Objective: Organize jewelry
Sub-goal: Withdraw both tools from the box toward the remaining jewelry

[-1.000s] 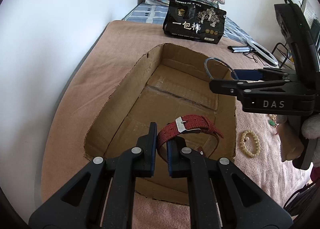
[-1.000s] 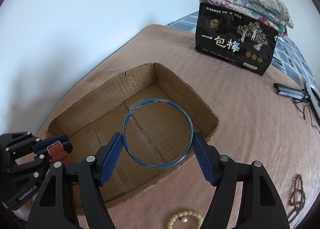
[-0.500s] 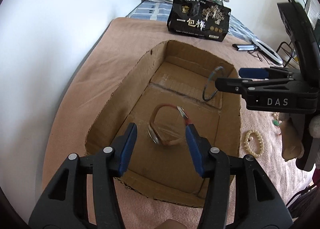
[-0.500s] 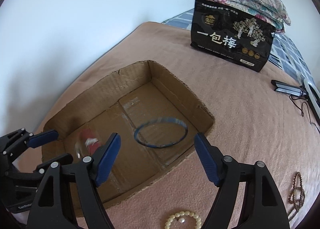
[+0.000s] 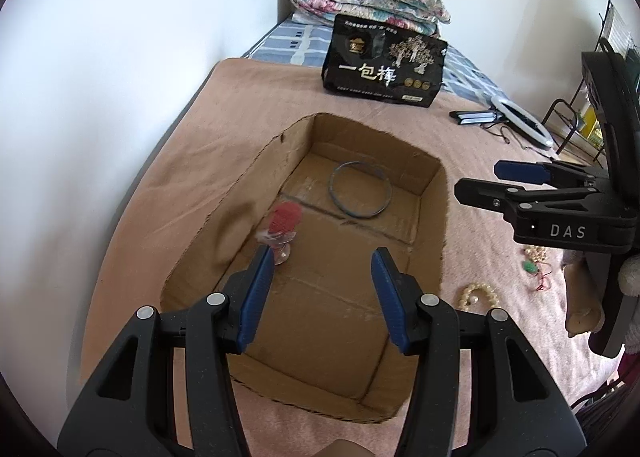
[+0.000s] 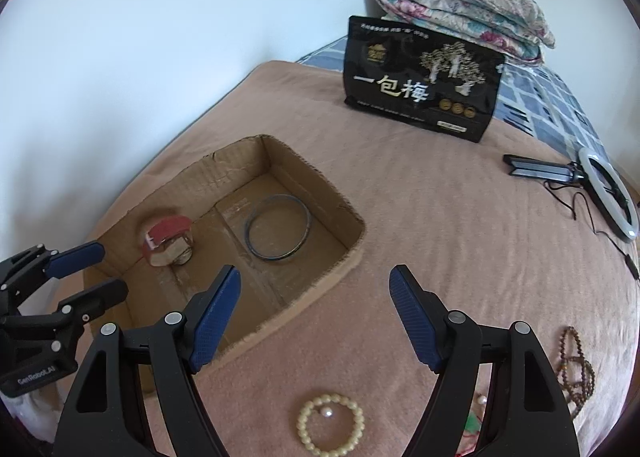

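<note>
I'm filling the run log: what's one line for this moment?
left gripper: open | right gripper: open | red watch, blue bangle: in cardboard box | pearl bracelet: outside

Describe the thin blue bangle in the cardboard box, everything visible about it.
The blue bangle is a thin closed hoop, dull grey-blue with a metallic look and no visible clasp or stones. It lies flat on the floor of the cardboard box, toward the far end, apart from the red watch strap. Neither gripper touches it.

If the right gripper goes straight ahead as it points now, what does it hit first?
Probably the brown blanket just beyond the cardboard box, right of the blue bangle; the right gripper is open and empty, though depth is unclear.
</note>
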Demonstrator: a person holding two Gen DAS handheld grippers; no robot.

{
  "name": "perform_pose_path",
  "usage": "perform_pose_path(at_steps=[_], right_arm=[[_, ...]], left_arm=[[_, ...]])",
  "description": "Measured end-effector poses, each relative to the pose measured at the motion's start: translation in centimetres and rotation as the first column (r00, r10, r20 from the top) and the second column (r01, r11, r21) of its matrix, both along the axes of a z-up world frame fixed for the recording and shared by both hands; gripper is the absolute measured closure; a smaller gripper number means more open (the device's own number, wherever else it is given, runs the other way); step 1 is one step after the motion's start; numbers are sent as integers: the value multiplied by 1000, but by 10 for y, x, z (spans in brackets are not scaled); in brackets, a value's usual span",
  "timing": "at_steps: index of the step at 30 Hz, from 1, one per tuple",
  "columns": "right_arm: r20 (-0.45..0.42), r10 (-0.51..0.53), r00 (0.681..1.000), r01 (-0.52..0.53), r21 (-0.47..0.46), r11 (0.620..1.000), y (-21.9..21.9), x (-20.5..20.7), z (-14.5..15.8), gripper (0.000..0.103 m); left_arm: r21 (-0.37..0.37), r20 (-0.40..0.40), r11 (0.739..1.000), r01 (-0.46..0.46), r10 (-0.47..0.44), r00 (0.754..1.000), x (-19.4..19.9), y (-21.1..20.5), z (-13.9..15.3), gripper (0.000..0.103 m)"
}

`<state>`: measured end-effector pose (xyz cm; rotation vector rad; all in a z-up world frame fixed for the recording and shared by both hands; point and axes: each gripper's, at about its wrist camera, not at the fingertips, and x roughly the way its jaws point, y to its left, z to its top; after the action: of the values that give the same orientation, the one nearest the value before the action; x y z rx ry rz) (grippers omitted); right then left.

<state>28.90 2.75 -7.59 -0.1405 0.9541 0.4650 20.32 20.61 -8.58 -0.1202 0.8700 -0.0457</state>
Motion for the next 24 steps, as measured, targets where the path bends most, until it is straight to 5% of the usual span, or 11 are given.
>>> perform_pose_path(at_steps=[11, 24], right_arm=[[58, -59, 997, 60, -7, 998, -55, -13, 24, 26], [84, -128, 988, 128, 2, 992, -152, -39, 31, 26]], left_arm=[[13, 68, 995, 94, -95, 993, -3, -47, 23, 51], [-13, 48, 972, 235, -234, 971, -16, -119, 22, 51]])
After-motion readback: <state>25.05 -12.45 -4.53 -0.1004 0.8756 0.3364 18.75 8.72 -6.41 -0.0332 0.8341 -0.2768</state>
